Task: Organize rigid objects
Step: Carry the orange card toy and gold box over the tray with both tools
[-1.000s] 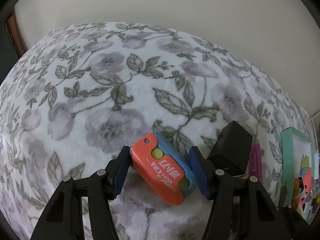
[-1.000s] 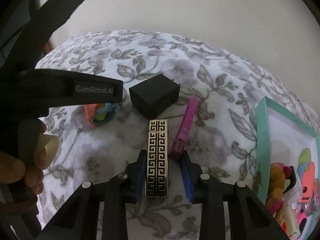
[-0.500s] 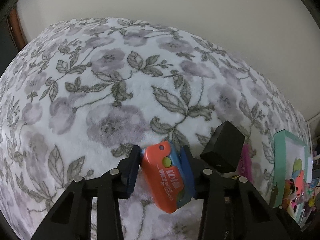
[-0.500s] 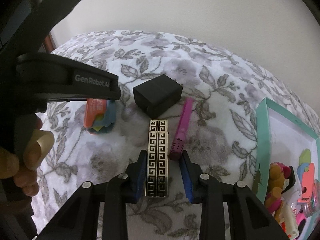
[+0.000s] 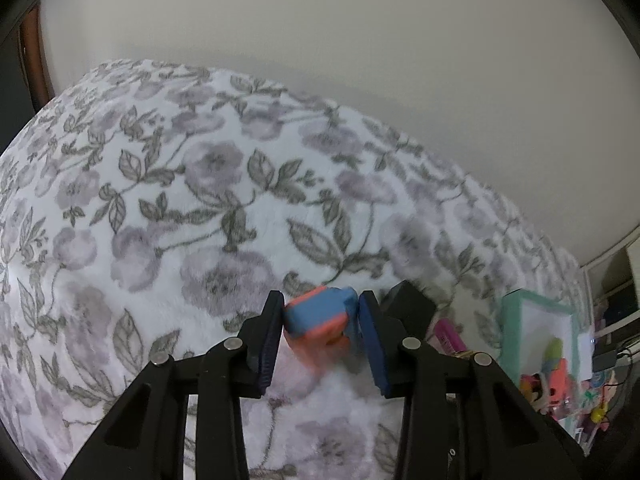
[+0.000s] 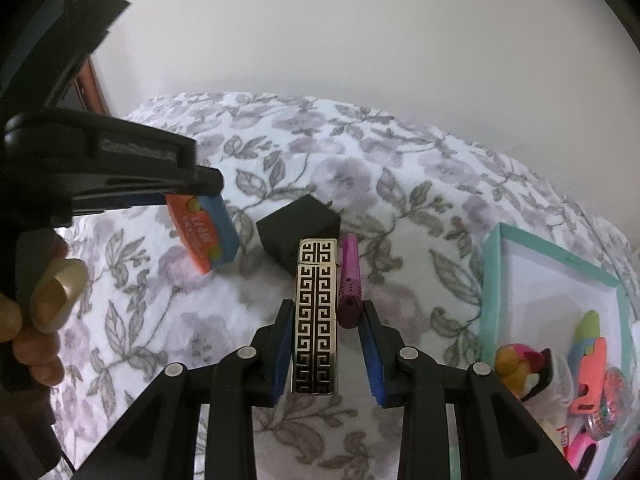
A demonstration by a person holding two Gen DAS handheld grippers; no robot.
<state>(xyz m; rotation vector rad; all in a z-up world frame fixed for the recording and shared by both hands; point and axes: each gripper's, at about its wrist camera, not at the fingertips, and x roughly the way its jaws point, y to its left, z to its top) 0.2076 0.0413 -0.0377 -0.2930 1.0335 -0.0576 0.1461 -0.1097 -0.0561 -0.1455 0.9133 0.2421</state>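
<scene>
In the left hand-held gripper point(image 5: 320, 334) we hold an orange and blue case point(image 5: 320, 322), clamped between both pads and lifted clear of the floral blanket point(image 5: 168, 208). Our right hand-held gripper point(image 6: 326, 350) stands open around a gold and black patterned box point(image 6: 316, 320) lying lengthwise on the blanket: its left pad is close against the box, its right pad apart from it. Just beyond the right pad we note a pink lighter point(image 6: 349, 280), beside the box. Ahead of both lies a black cube point(image 6: 298, 226). Well to the right sits a teal tray point(image 6: 490, 280) holding small colourful toys point(image 6: 520, 372).
</scene>
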